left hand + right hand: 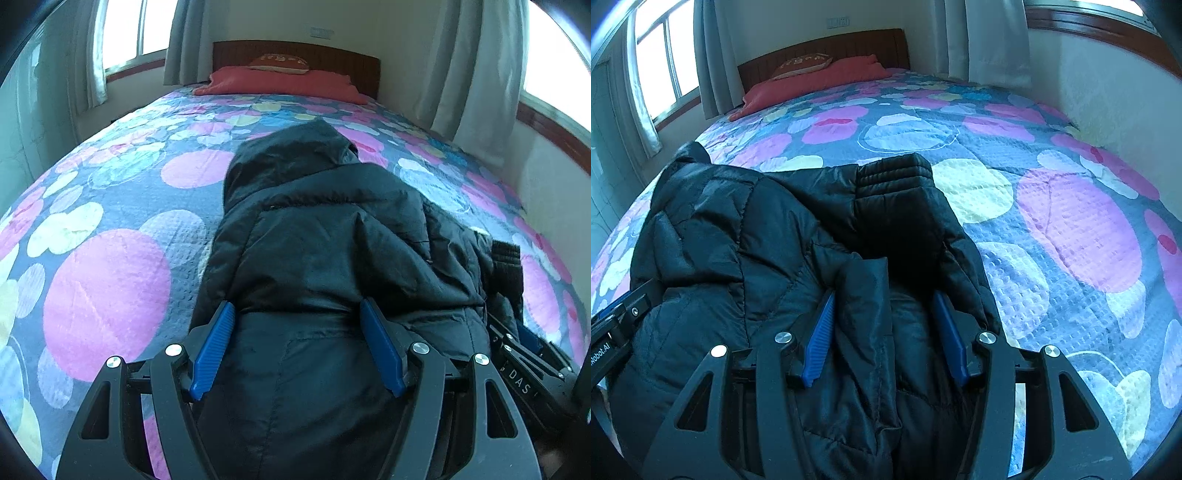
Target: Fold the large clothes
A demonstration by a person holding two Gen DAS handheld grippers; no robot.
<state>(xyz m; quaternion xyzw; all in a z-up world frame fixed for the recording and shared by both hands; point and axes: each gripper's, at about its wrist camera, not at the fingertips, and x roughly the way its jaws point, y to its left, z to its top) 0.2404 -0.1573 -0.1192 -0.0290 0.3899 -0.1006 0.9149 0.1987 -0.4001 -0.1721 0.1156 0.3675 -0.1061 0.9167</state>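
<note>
A black padded hooded jacket (332,236) lies on the bed, hood toward the headboard; it also fills the right wrist view (746,236). A sleeve with a ribbed cuff (894,173) lies folded over its right side. My left gripper (297,314) is open, its blue pads straddling the jacket's lower body. My right gripper (884,299) is open, with jacket folds bunched between its fingers. The right gripper shows at the edge of the left wrist view (524,369), and the left gripper at the edge of the right wrist view (613,332).
The bed has a circle-patterned quilt (110,258) in pink, blue and yellow. Red pillows (280,83) lie by the wooden headboard (295,55). Curtained windows (125,33) stand left and right, and a white wall (1108,92) runs along the bed's right side.
</note>
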